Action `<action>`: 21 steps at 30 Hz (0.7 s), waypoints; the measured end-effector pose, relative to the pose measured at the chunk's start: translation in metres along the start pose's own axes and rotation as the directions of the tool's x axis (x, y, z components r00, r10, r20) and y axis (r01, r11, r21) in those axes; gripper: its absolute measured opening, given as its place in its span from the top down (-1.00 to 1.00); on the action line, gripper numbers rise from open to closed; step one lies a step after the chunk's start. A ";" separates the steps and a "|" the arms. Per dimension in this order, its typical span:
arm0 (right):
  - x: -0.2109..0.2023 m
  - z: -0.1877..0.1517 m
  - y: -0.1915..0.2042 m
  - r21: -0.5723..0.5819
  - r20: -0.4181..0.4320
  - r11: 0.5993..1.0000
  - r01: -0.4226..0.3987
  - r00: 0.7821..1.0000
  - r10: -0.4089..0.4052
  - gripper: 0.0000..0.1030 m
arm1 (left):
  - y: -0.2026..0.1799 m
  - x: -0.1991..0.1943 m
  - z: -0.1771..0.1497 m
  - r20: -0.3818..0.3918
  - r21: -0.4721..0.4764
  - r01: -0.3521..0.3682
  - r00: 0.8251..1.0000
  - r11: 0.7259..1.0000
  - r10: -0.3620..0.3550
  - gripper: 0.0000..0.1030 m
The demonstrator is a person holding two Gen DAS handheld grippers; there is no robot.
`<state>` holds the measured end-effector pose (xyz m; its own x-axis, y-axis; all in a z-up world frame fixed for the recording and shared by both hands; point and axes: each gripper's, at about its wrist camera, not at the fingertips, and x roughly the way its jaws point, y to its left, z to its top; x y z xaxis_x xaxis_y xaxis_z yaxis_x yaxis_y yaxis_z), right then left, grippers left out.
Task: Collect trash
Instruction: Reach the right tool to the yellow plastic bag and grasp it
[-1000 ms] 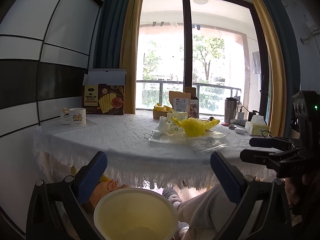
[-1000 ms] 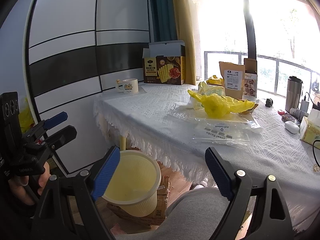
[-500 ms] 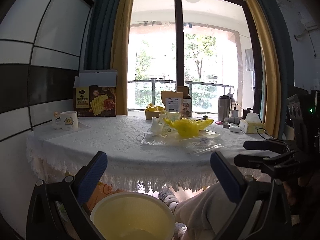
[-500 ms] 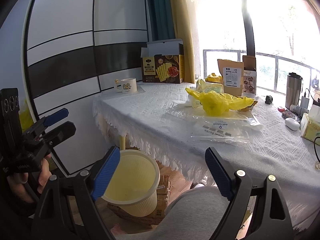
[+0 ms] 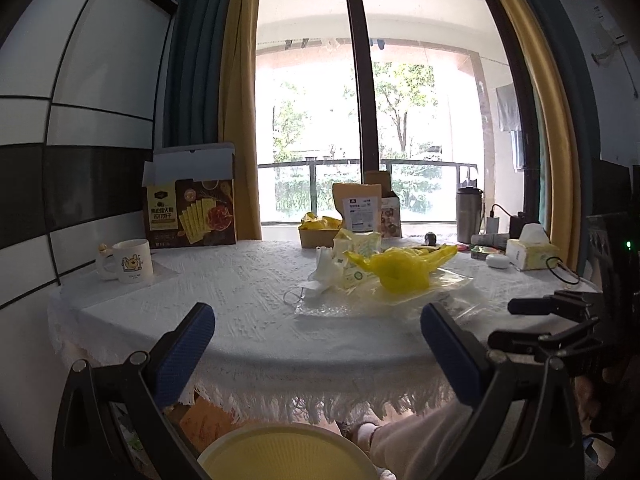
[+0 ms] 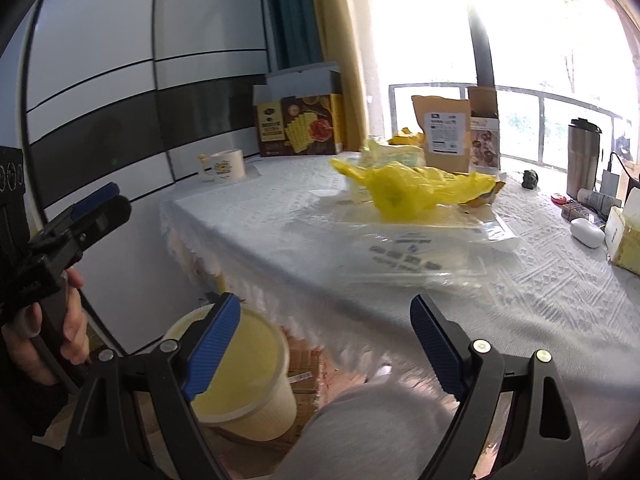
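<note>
— Where are the tongs right now?

— Both are off the near edge of the table (image 5: 248,332), low, about level with its fringe. The left gripper (image 5: 318,344) has its jaws spread wide with nothing between them. The right gripper (image 6: 324,332) is spread just as wide and holds nothing either.

— And the rubbish?

— Ahead of both, on the white tablecloth. A crumpled yellow plastic bag (image 5: 400,268) lies on top of clear plastic sheets (image 6: 408,248), whose near edge is the closest thing on the table to the right tongs. Left of the yellow bag, from the left tongs' side, there is a crumpled white tissue (image 5: 324,276) with a thin loop of cord trailing from it, and just behind that a pale yellow wrapper (image 5: 358,248).

— Where does it go?

— There is a pale yellow bin (image 6: 240,376) on the floor, below and just behind the left finger of the right tongs, beside the person's knee (image 6: 380,432). From the left tongs it shows as a rim right underneath.

— Anything else up there?

— Far ahead, a cracker box (image 5: 190,212), a mug (image 5: 130,260) to its left, a brown pouch (image 6: 446,136), a steel tumbler (image 6: 582,160) and a tissue box (image 5: 530,248) off to the right.
</note>
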<state>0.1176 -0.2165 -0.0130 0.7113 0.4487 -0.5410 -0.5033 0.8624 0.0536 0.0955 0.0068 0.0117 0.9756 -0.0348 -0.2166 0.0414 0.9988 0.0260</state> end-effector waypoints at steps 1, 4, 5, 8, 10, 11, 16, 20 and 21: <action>0.006 0.004 -0.006 -0.001 0.000 1.000 0.012 1.000 -0.012 -0.67 | 0.006 0.005 -0.001 -0.006 -0.006 -0.001 1.000 1.000 0.001 -0.99; 0.023 0.017 -0.023 -0.004 0.005 0.999 0.042 0.999 -0.042 -0.67 | 0.014 0.024 -0.001 -0.023 -0.026 -0.009 1.000 1.000 0.008 -0.99; 0.028 0.022 -0.026 -0.004 0.003 0.999 0.048 0.999 -0.048 -0.67 | 0.018 0.030 -0.001 -0.029 -0.036 -0.013 1.000 0.999 0.012 -0.99; 0.054 0.039 -0.044 -0.004 -0.003 0.997 0.082 0.997 -0.082 -0.67 | 0.030 0.048 0.001 -0.044 -0.070 -0.017 0.999 0.997 0.014 -0.99; 0.069 0.051 -0.051 -0.006 -0.001 0.995 0.097 0.995 -0.097 -0.67 | 0.039 0.059 0.000 -0.048 -0.096 -0.020 0.999 0.995 0.015 -0.99; 0.073 0.055 -0.053 -0.008 0.000 0.995 0.101 0.995 -0.101 -0.67 | 0.044 0.064 0.000 -0.052 -0.107 -0.023 0.998 0.994 0.018 -0.99; 0.106 0.087 -0.064 -0.039 0.002 0.991 0.131 0.991 -0.131 -0.67 | 0.062 0.088 0.001 -0.077 -0.146 -0.045 0.996 0.988 0.034 -0.99; 0.128 0.108 -0.065 -0.061 0.007 0.989 0.132 0.991 -0.132 -0.67 | 0.069 0.106 -0.001 -0.112 -0.168 -0.067 0.993 0.984 0.048 -0.99; 0.136 0.113 -0.064 -0.069 0.001 0.989 0.131 0.991 -0.131 -0.67 | 0.071 0.108 -0.001 -0.117 -0.172 -0.069 0.992 0.983 0.049 -0.99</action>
<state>0.3019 -0.1848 0.0048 0.7717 0.3321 -0.5424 -0.4387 0.8954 -0.0760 0.2040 0.0736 -0.0111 0.9447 0.0182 -0.3274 -0.0633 0.9898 -0.1277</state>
